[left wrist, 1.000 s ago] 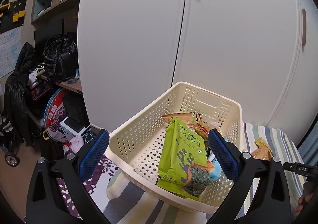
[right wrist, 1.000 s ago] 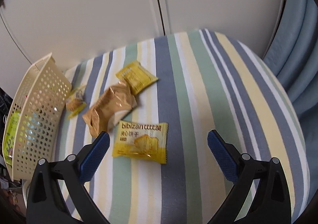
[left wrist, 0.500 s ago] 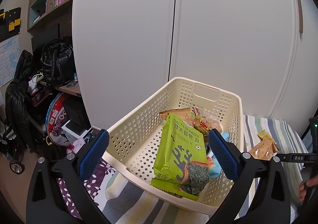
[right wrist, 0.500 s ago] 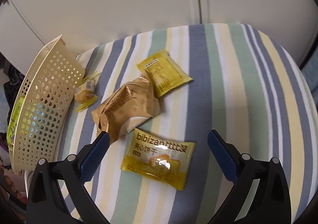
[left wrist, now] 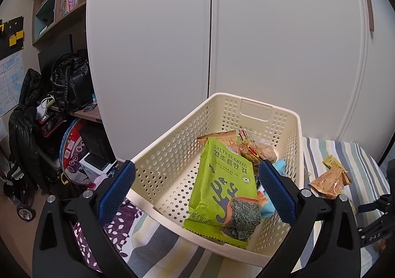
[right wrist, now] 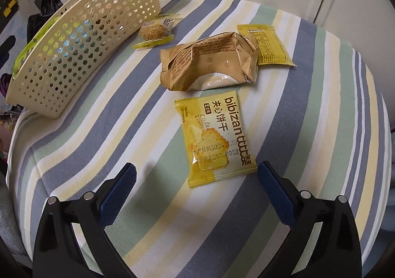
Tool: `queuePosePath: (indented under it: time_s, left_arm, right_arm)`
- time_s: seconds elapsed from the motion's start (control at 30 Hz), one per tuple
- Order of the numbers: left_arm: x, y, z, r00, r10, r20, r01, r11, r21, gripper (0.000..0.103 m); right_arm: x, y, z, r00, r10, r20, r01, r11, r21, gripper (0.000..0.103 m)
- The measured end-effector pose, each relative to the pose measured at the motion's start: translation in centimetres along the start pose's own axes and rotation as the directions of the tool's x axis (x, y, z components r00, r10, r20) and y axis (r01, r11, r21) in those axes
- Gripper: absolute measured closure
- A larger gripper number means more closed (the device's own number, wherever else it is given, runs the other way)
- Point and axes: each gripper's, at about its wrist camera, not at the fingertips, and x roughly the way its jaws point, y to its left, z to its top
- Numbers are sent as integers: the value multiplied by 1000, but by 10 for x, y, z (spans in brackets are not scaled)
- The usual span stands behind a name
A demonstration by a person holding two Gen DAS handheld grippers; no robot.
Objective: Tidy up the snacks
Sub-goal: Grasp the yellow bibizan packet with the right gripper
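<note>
Four packets loose on the striped cover, beside the basket point(right wrist: 81, 38); nearest, a yellow biscuit packet point(right wrist: 214, 139), just ahead of the right gripper point(right wrist: 196, 190), jaws wide apart and empty. Left gripper point(left wrist: 196, 190) likewise spread, empty, over the basket with the seaweed bag point(left wrist: 222, 191). Risky: flat, slick foil on soft cloth. Likely to slide away or snag fabric at the pinch.

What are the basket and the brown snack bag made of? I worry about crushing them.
Basket: looks like rigid cream plastic, matte, with moulded round holes. Brown snack bag: seemingly thin glossy film, given its creases, glare and crimped ends.
</note>
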Motion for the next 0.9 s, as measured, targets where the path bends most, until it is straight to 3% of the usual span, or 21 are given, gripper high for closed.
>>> queuePosePath:
  time_s: [0.27, 0.37, 0.6, 0.73, 0.9]
  left_arm:
    - [-3, -4, 1, 1000, -15, 3, 15, 1000, 6, 2]
    - [-6, -6, 4, 999, -34, 3, 34, 999, 3, 2]
    - [-11, -31, 10, 994, -112, -16, 112, 993, 39, 2]
    - [-12, -53, 13, 985, -169, -43, 172, 982, 79, 2]
    - [-8, -99, 16, 959, -268, -93, 280, 947, 156, 2]
  right_arm:
    - [5, -10, 20, 996, -69, 50, 65, 995, 73, 9]
    - [9, -11, 21, 993, -107, 46, 103, 992, 71, 17]
    - [-5, -24, 7, 988, -139, 66, 133, 986, 96, 52]
    - [-13, -34, -5, 987, -144, 68, 136, 984, 112, 53]
    - [-20, -54, -16, 984, -168, 54, 156, 973, 168, 53]
